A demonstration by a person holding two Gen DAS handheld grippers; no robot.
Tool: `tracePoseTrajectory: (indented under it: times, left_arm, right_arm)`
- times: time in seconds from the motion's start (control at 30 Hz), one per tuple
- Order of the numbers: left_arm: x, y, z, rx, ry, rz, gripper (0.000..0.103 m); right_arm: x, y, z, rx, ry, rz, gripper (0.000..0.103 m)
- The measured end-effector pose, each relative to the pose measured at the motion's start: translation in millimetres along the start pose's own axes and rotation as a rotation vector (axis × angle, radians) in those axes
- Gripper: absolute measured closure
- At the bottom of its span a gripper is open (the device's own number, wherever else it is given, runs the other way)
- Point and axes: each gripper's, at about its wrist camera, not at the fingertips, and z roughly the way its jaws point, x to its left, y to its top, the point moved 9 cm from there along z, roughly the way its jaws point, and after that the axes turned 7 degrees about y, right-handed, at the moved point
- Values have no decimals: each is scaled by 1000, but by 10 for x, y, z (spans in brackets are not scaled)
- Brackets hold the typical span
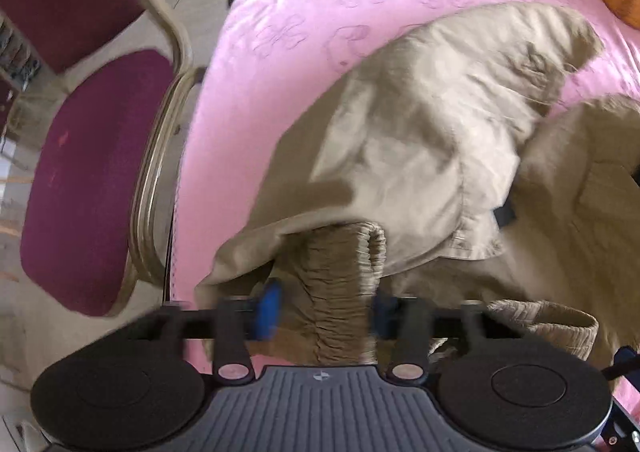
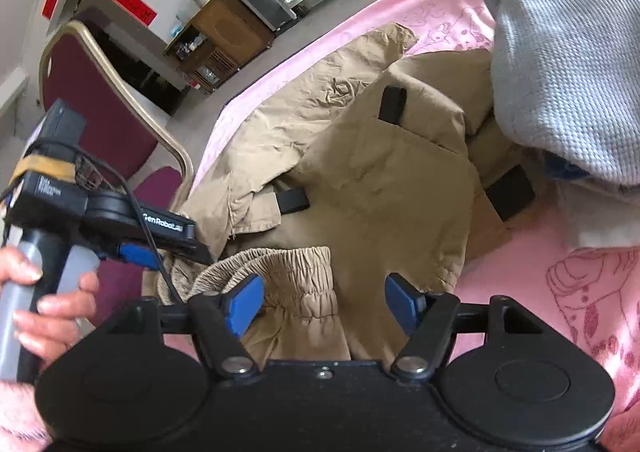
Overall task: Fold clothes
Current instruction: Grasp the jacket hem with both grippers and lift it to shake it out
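One pair of crumpled khaki cotton trousers (image 2: pixel 360 180) lies on a pink patterned blanket (image 2: pixel 580 292). The left gripper (image 1: pixel 326 310), jaws narrowed but blurred, straddles the gathered elastic waistband (image 1: pixel 340 276); whether it grips, I cannot tell. The right gripper (image 2: pixel 324 304) stands open around the waistband. A maroon chair (image 1: pixel 92 180) stands beside the blanket.

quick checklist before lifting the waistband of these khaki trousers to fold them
1. Left gripper astride the elastic waistband: ok.
2. Left jaws pressing the fabric: cannot tell, blurred.
3. Right gripper astride the waistband, jaws apart, not gripping: not ok.
4. Khaki trousers lying flat: not ok, rumpled and folded over.
5. Grey knit garment clear of the trousers: not ok, it overlaps their edge.
6. Pink cloth under the trousers: ok.
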Motion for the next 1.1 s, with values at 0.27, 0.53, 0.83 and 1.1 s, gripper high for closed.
tracePoseTrajectory:
  times: [0.27,0.53,0.83,1.1]
  left_arm:
    - [529,-263,-136,-97,-133,-166,90]
    - [910,-459,-15,-70,-277,-355,92]
    - [1225,-77,-1192,-338,-654,-496,93]
    - [1852,-128,-3342,-824,-958,-617,94]
  right_arm:
    - [155,-53,201,10,21,-107,37]
    - [414,-197,320,24,-20,-282,91]
    - [1421,430,-1056,-297,-126,-499,92]
    - [2962,949,-2558,-845,-262,-781,92]
